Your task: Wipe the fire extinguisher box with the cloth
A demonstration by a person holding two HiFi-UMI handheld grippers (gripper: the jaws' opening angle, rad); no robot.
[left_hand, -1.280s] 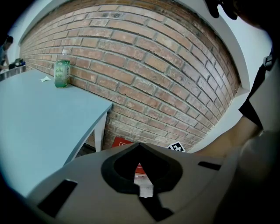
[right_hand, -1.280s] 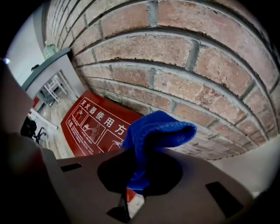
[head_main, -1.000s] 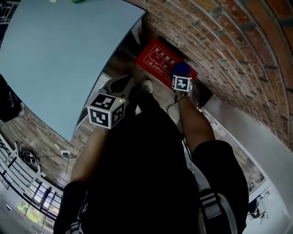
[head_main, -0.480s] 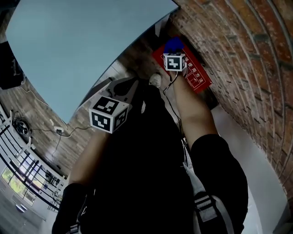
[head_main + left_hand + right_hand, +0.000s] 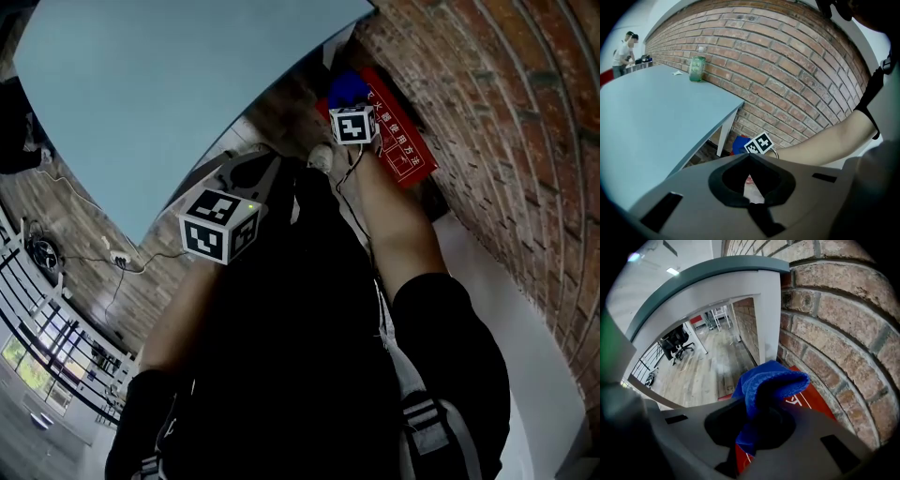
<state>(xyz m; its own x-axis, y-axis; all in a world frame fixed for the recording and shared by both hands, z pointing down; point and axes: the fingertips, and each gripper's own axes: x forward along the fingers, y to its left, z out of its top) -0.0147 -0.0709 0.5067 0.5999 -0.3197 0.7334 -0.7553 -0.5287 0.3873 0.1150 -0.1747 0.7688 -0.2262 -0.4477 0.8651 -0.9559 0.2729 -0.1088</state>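
The right gripper (image 5: pixel 752 425) was clenched on a blue cloth (image 5: pixel 771 380), which was bunched between its jaws and folded over beyond their tips. The cloth was held over the near left corner of the red box (image 5: pixel 813 401); whether it touched the lid could not be told. The box was set on the floor against the foot of the brick wall (image 5: pixel 787 61), just right of the white table leg (image 5: pixel 768 319). Its lid was shut and marked with white print and lines, so nothing of what lay inside could be seen.

The left gripper (image 5: pixel 749 157) was held back, nearer the body and well apart from the box. Its jaws were closed tip to tip, and nothing was gripped between them.

A light blue table (image 5: pixel 651 117) was stood to the left, along the wall. A greenish jar (image 5: pixel 697 69) with a white cap was set upright on its far edge by the wall; its contents could not be made out. A shoe (image 5: pixel 321 157) was planted on the wooden floor just beside the box.
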